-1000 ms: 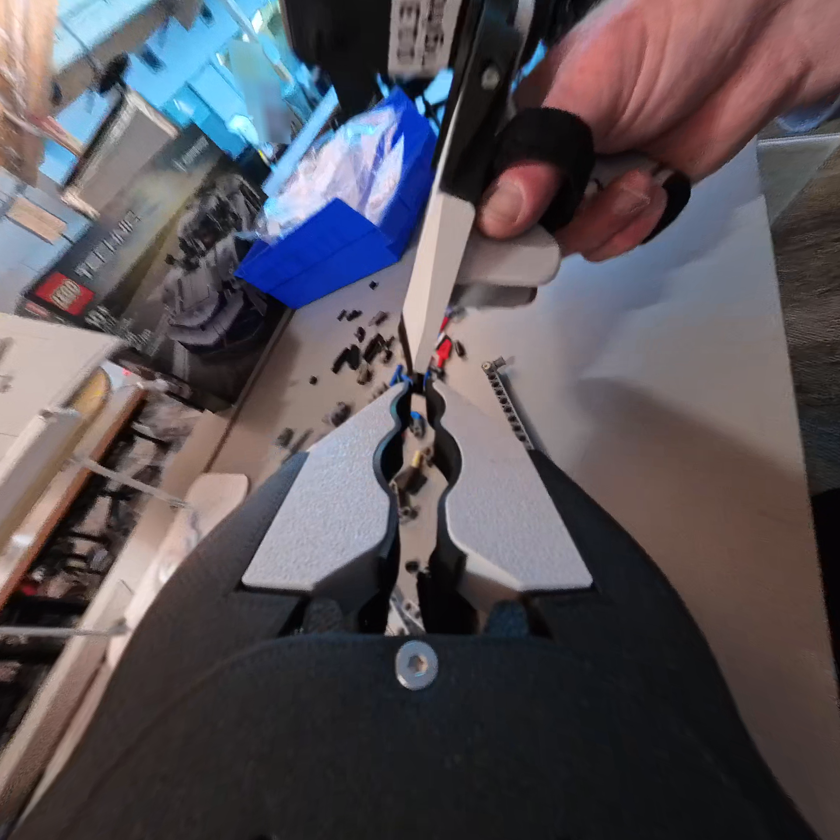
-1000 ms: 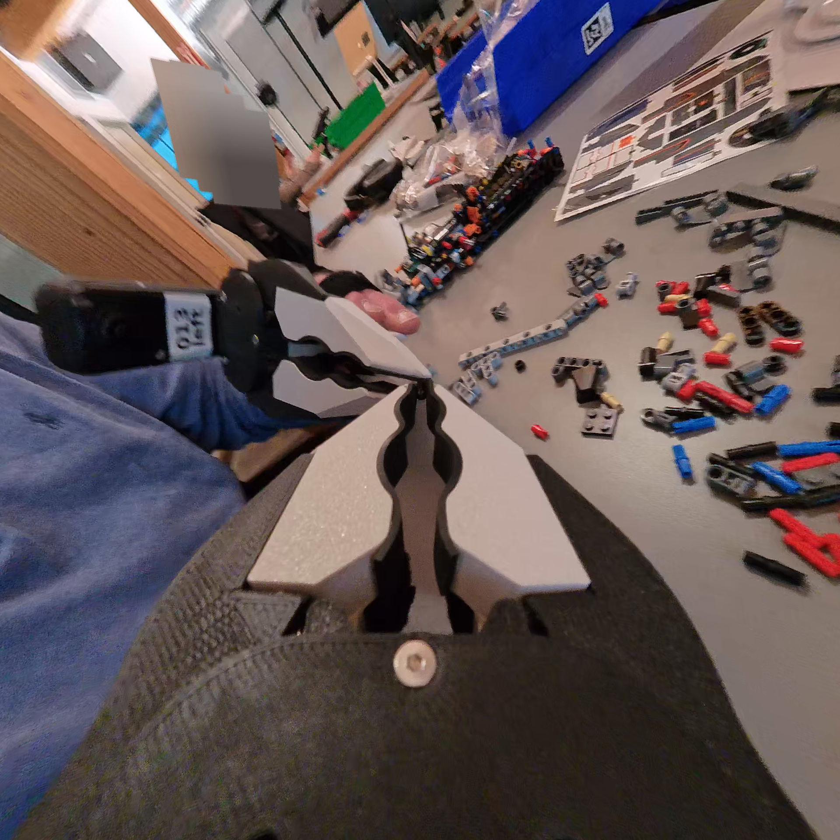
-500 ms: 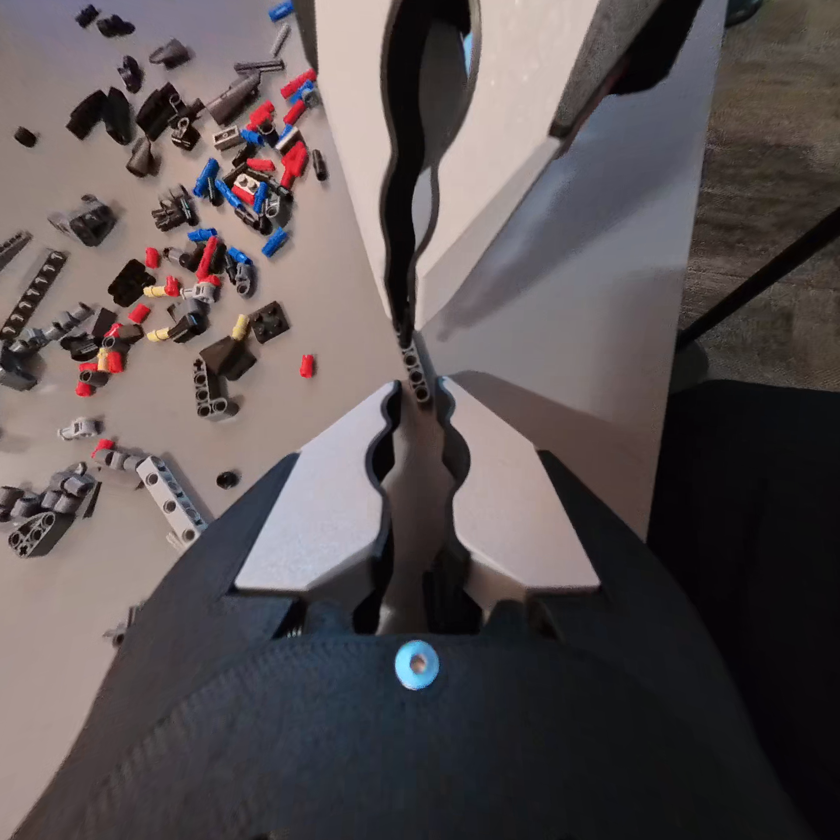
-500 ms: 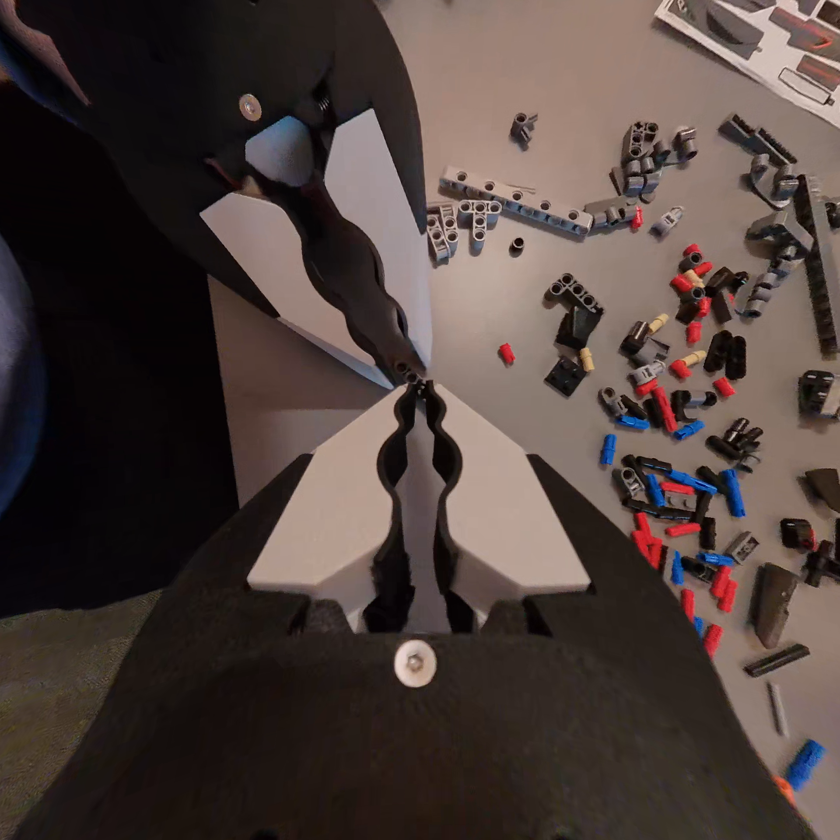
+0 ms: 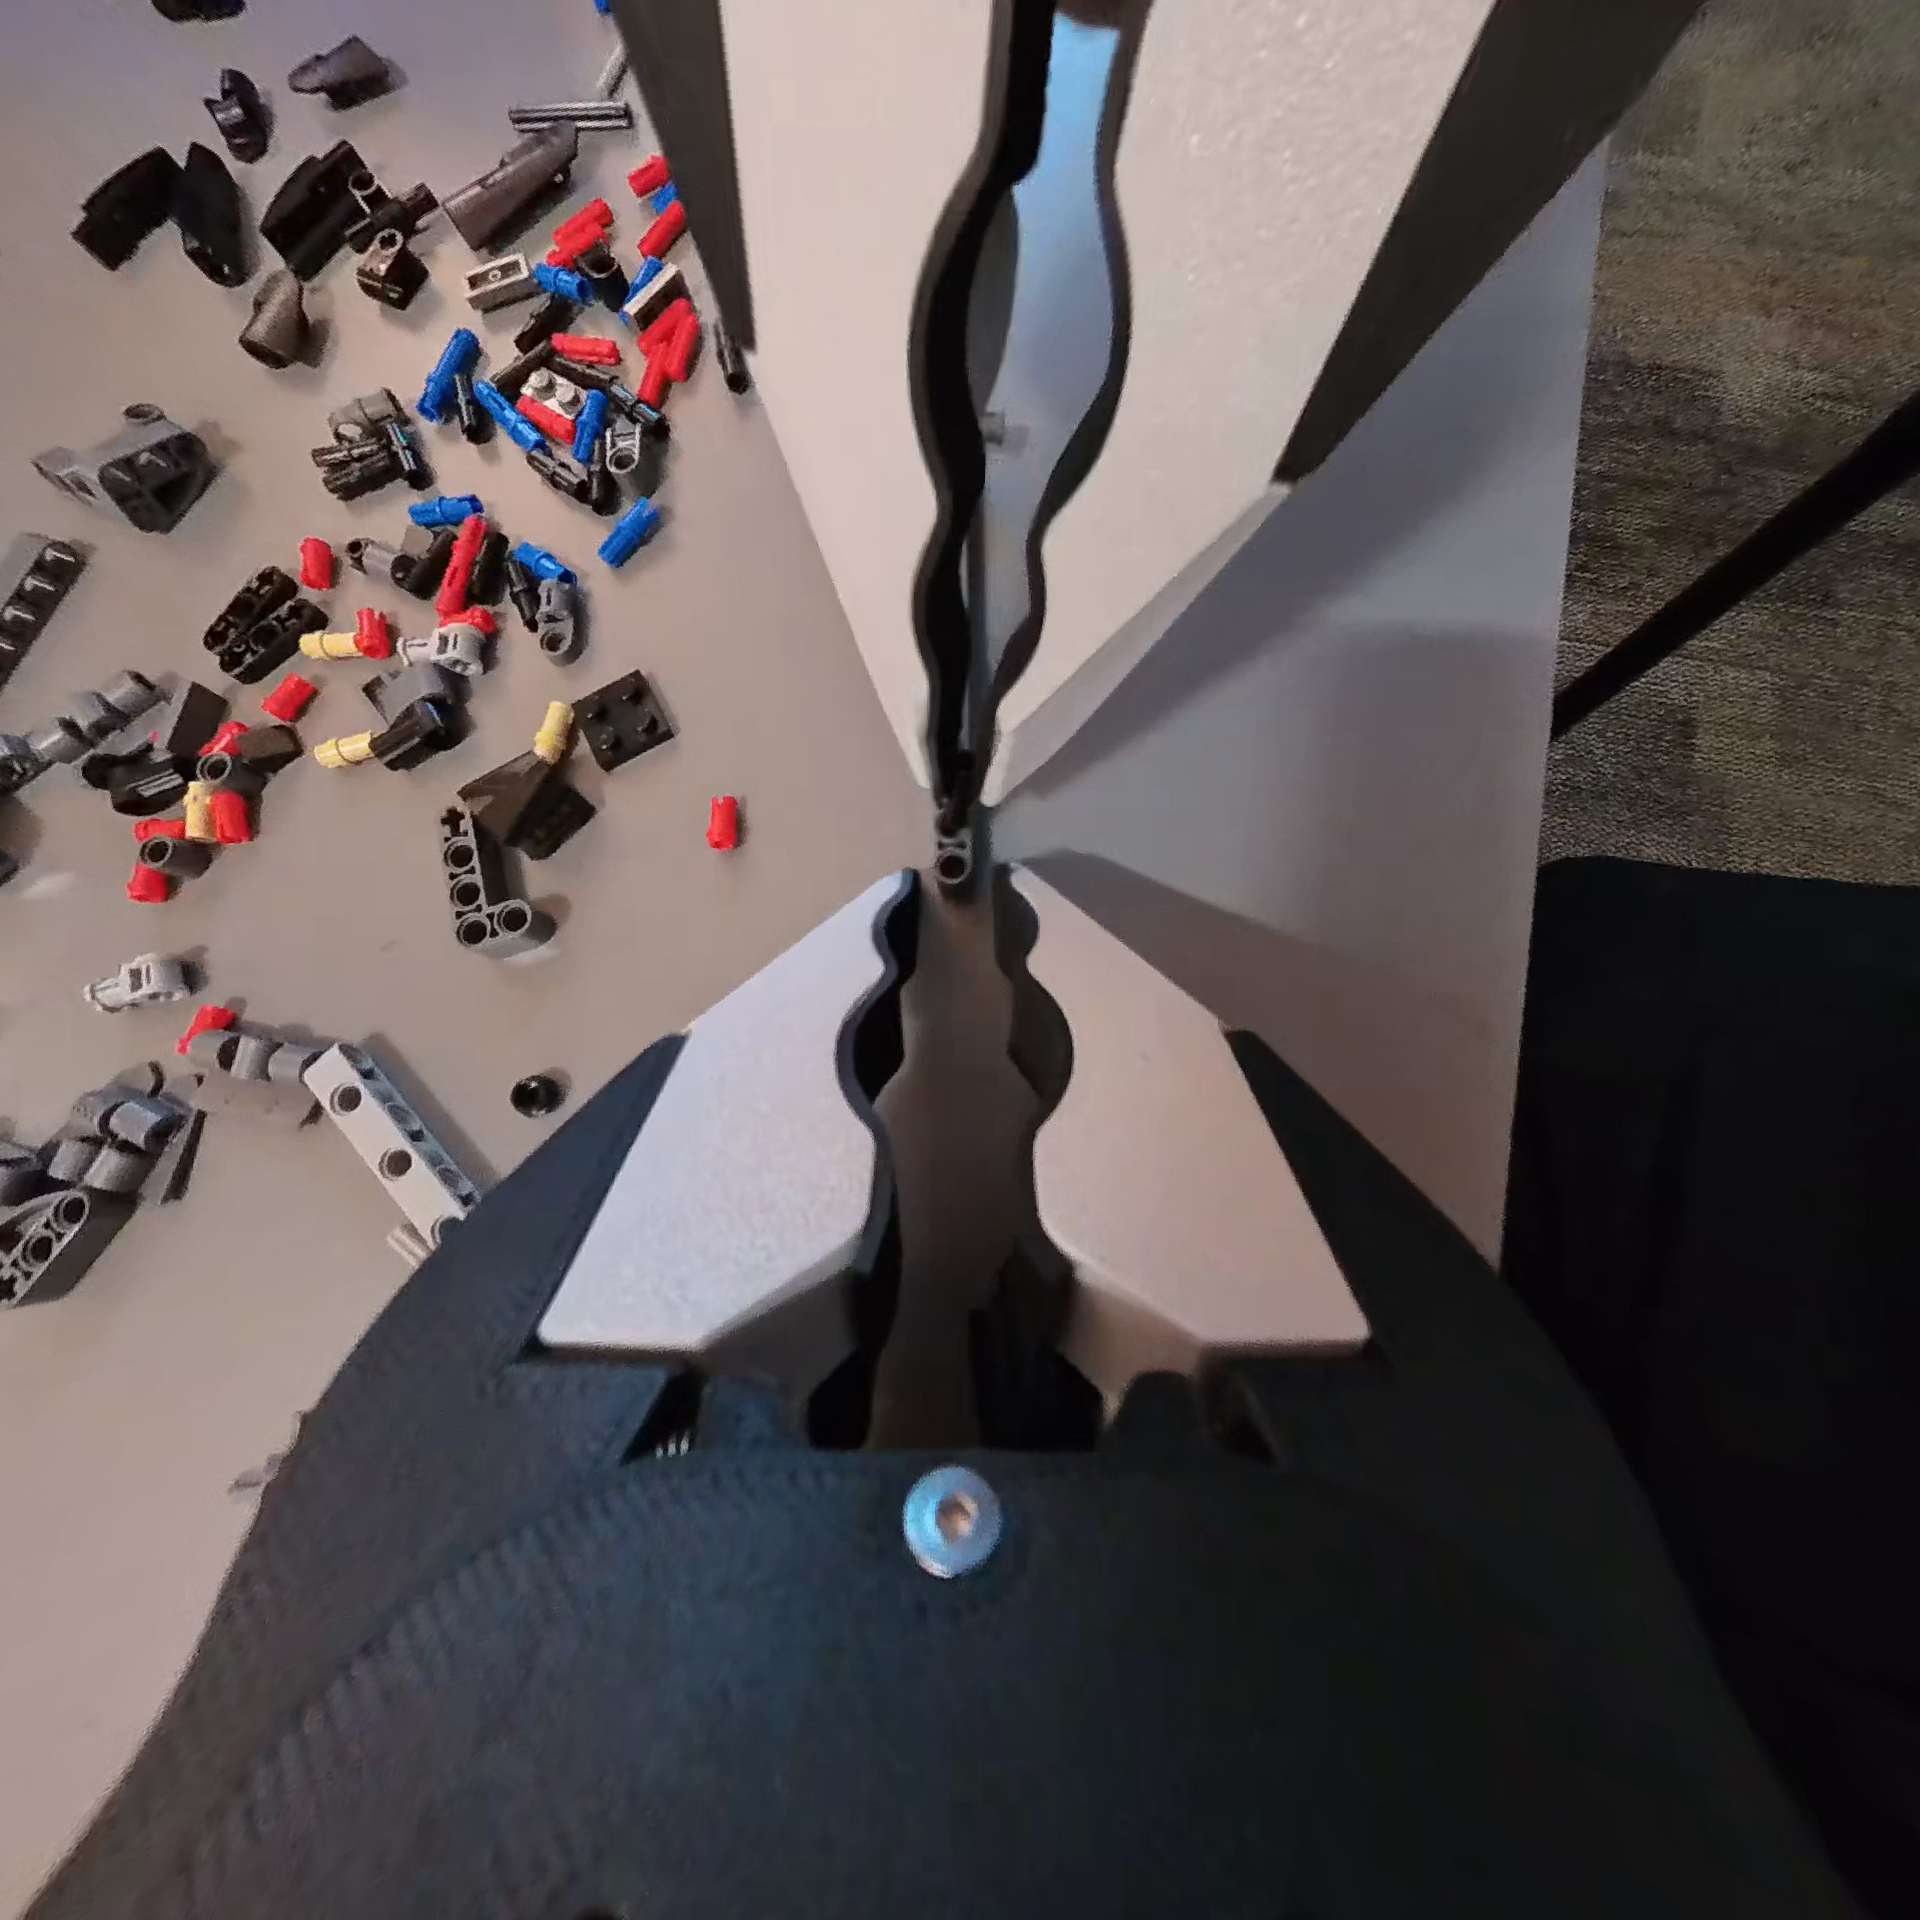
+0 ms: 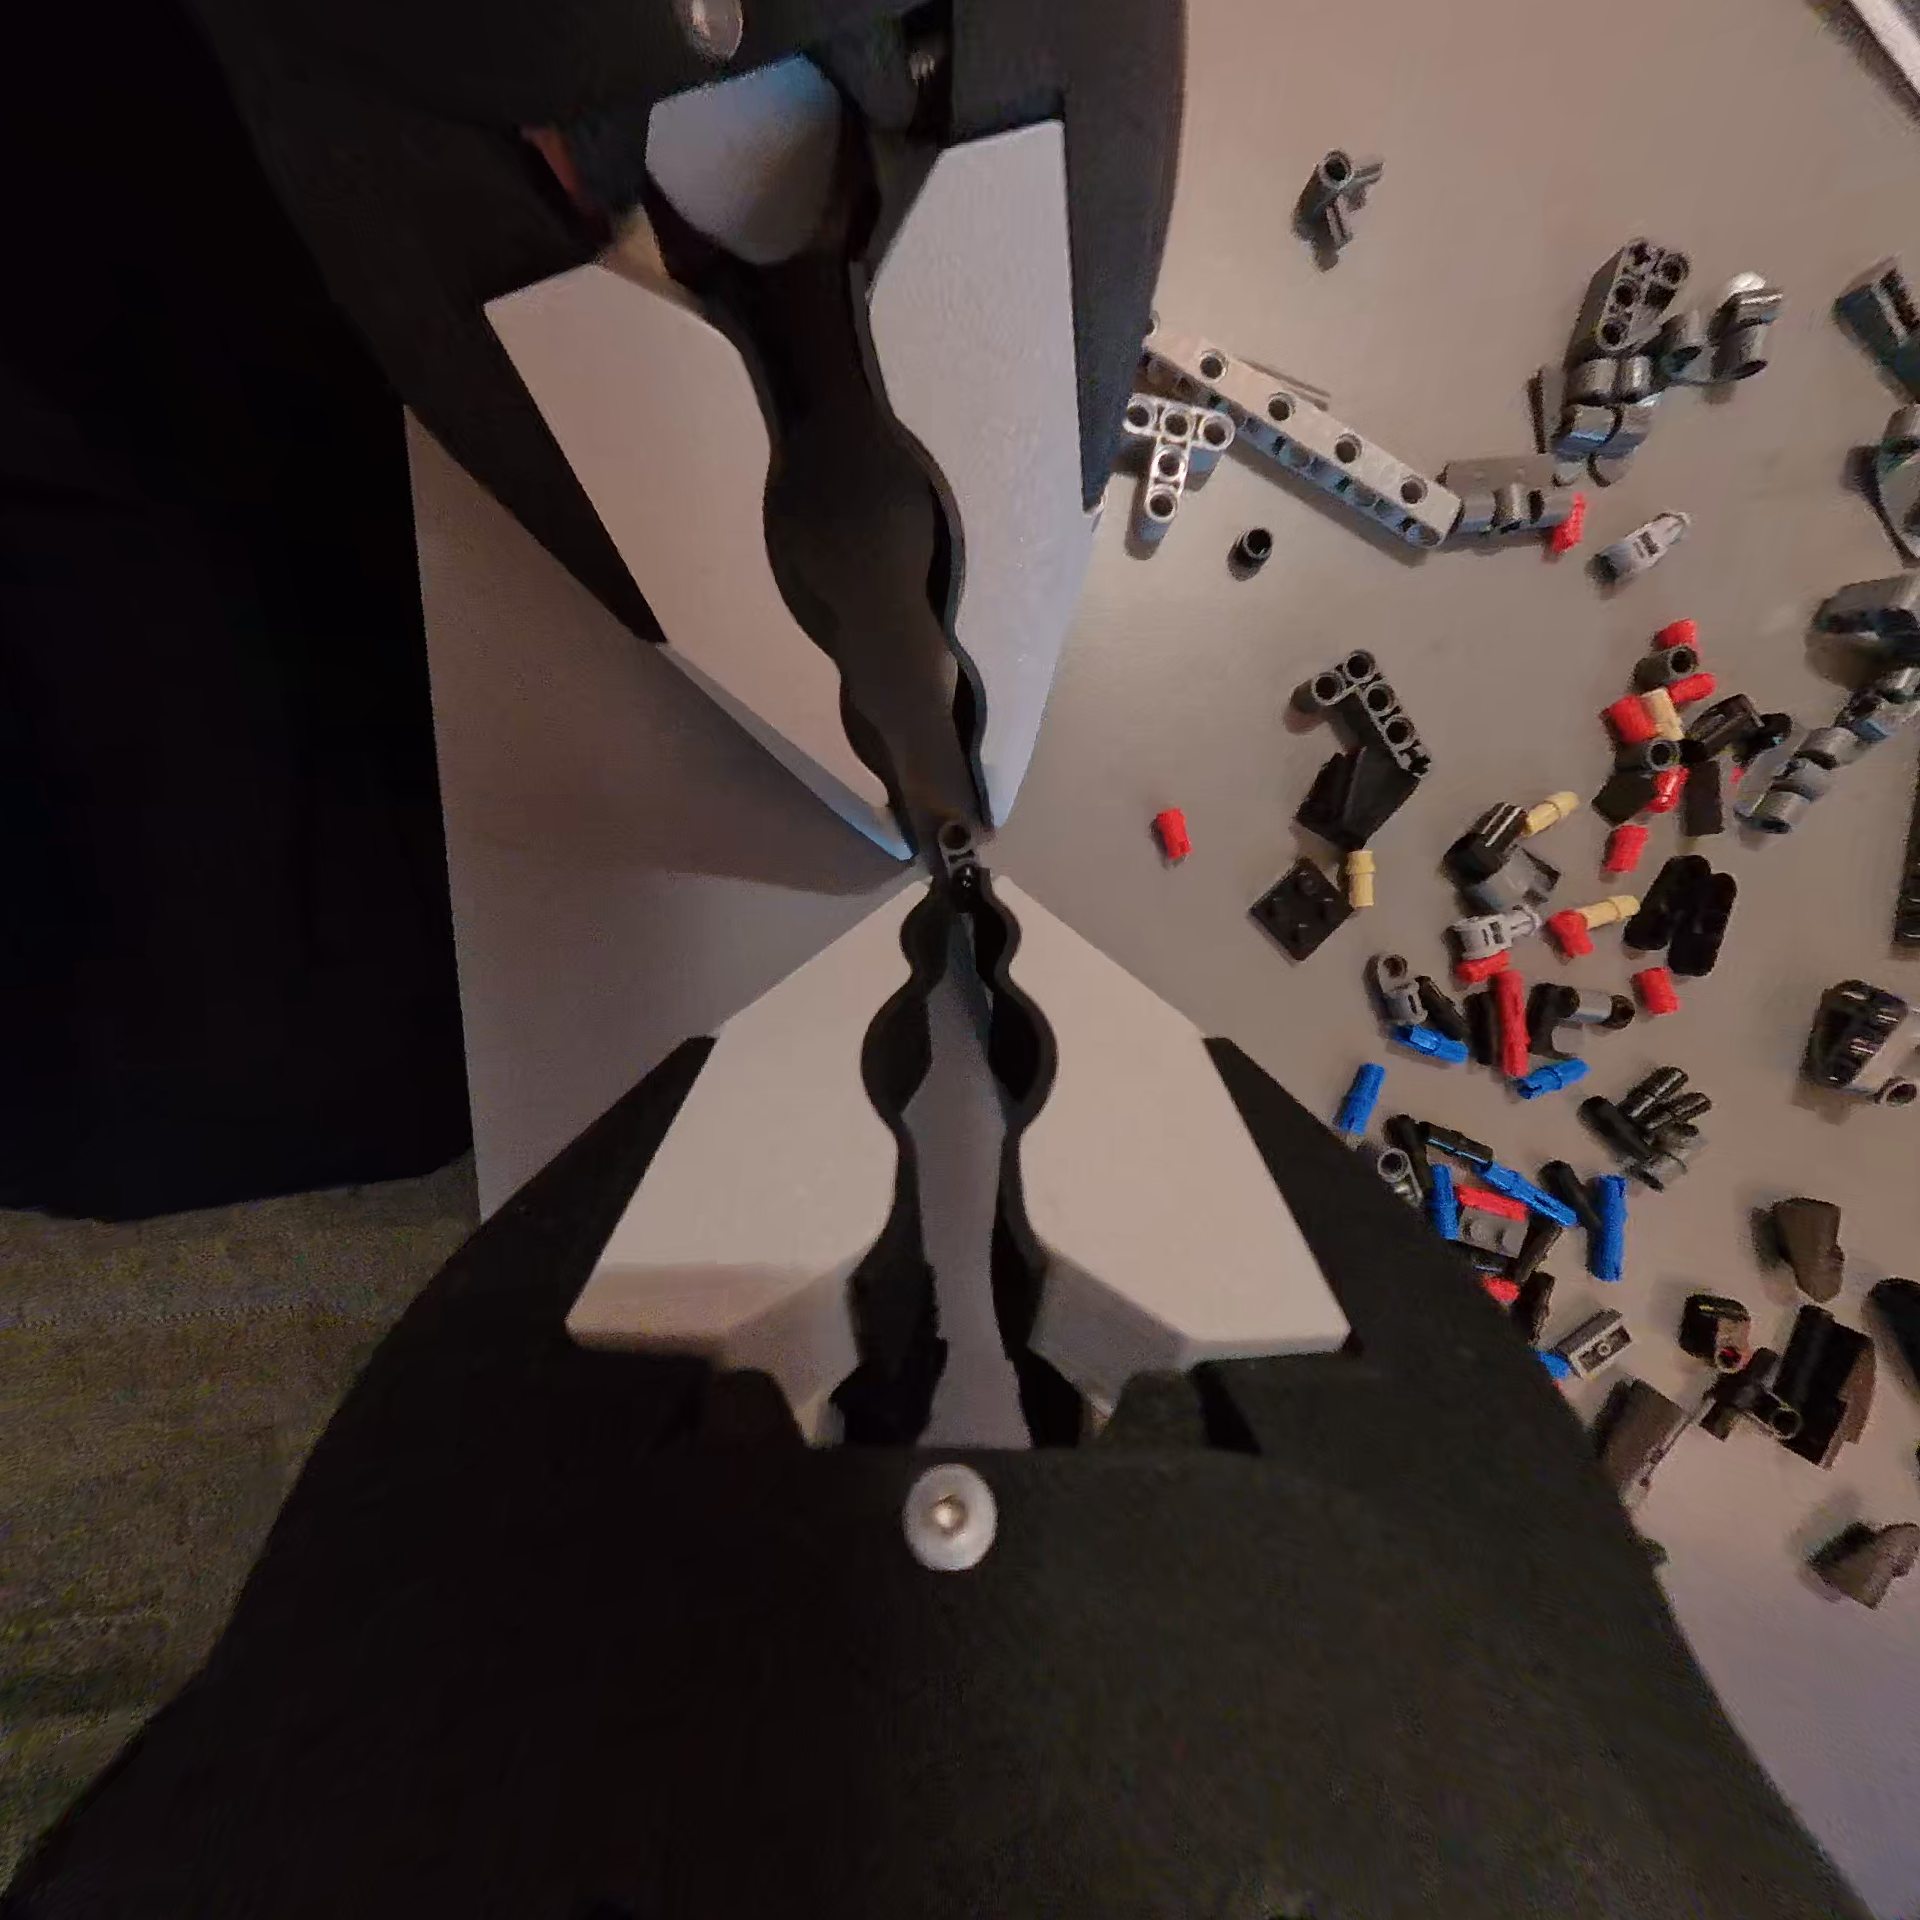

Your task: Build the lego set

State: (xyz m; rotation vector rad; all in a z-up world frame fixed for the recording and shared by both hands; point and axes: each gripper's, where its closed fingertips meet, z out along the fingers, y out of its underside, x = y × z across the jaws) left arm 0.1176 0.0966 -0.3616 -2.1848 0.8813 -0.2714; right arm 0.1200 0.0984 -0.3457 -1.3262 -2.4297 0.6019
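My left gripper (image 5: 958, 883) is shut on a small dark grey beam with holes (image 5: 954, 860), held above the grey table (image 5: 644, 935) near its edge. My right gripper (image 6: 961, 899) is shut on a small black pin (image 6: 966, 881). The two grippers meet tip to tip, and the pin touches the beam's end hole (image 6: 954, 837). In the left wrist view the right gripper (image 5: 961, 774) comes in from the top. In the right wrist view the left gripper (image 6: 945, 831) comes in from the top. How far the pin sits in the hole is hidden.
Many loose red, blue, black and grey pieces lie on the table, including a long light grey beam (image 5: 390, 1138) (image 6: 1340, 447), a red pin (image 5: 724, 823) and a black square plate (image 6: 1299, 906). The table edge (image 5: 1538, 935) drops to carpet (image 5: 1745, 416). Less than 4 cm separates the two grippers' tips.
Both grippers have tilted from facing across the room to looking down at the table. Their tips have closed in until the pin meets the beam.
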